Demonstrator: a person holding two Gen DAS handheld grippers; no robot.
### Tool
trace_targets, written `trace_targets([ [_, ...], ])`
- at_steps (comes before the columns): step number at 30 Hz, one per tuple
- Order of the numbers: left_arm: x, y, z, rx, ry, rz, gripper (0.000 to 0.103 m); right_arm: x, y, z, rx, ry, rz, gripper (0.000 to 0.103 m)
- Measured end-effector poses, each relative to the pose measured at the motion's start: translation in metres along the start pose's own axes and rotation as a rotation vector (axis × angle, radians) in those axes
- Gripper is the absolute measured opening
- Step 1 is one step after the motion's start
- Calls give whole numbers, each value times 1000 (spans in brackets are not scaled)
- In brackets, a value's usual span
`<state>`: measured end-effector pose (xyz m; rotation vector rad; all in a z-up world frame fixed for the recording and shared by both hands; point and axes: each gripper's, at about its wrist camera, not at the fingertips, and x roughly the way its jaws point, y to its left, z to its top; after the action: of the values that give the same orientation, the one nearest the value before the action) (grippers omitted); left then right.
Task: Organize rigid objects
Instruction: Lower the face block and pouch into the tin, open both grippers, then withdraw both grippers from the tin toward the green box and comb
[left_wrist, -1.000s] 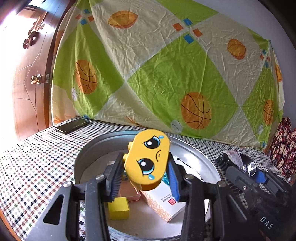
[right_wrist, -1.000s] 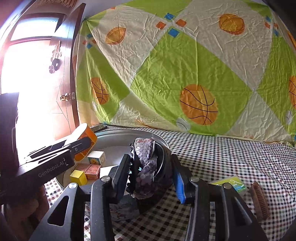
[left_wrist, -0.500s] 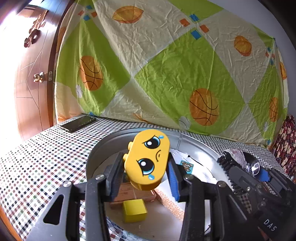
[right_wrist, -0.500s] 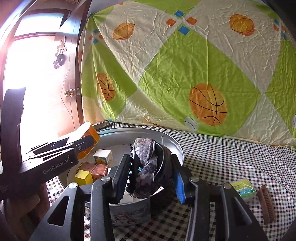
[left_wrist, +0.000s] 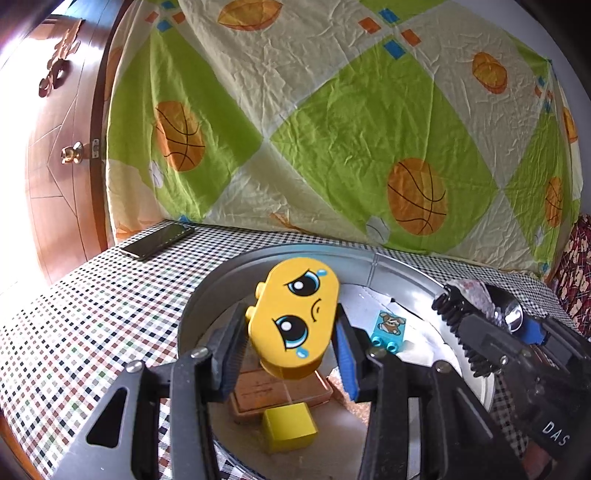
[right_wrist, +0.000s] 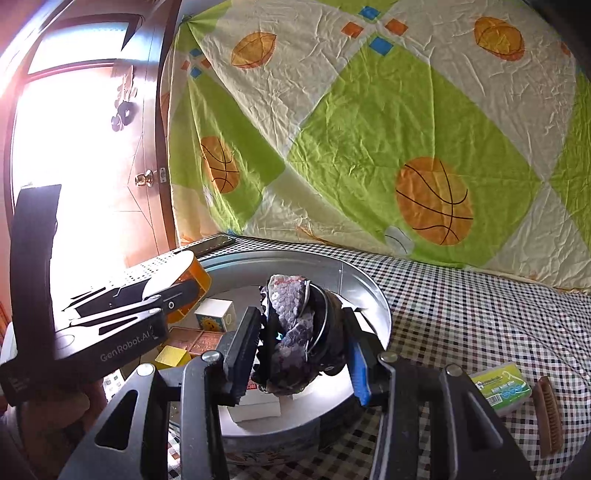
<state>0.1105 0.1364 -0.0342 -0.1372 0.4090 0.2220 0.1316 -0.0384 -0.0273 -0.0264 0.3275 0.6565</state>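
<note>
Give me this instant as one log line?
left gripper: shut on yellow face block | right gripper: shut on sequined hair clip | both over round metal tin

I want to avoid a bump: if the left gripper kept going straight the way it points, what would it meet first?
Probably the far inner wall of the round grey metal tin. The left gripper, shut on the yellow crying-face toy block, points slightly downward across the tin. Depth is uncertain.

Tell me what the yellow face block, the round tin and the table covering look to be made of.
Yellow face block: likely moulded plastic, smooth and slightly glossy, with studs on its edge and a printed face.
Round tin: apparently thin metal, dull silver, with a vertical seam in its wall.
Table covering: probably woven cloth, matte, with a fine multicoloured check.
</note>
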Motion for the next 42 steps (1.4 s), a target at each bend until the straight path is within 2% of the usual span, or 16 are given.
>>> trace_targets([
  [8,14,6,8,22,41,4,43,14,-8,10,26,34,4,46],
  [14,32,7,12,53,107,5,43,34,-6,18,10,86,13,46],
  [21,37,10,20,70,118,39,43,59,5,22,-10,141,30,46],
  [23,37,11,21,72,112,57,47,62,7,21,-11,144,30,48],
  [25,36,12,22,72,108,71,62,61,5,22,3,129,32,52],
  [26,35,11,22,73,103,85,67,59,4,22,13,126,39,57],
  [27,35,12,22,72,98,100,76,58,3,22,16,123,40,63],
  [28,34,12,22,71,95,109,83,55,2,23,16,118,34,65],
  [31,30,9,22,73,84,121,96,45,-5,23,24,100,17,67],
  [35,24,1,22,82,73,128,100,29,-18,17,25,102,-19,70],
  [42,8,-39,19,112,38,59,101,-20,-63,4,53,69,-96,71],
])
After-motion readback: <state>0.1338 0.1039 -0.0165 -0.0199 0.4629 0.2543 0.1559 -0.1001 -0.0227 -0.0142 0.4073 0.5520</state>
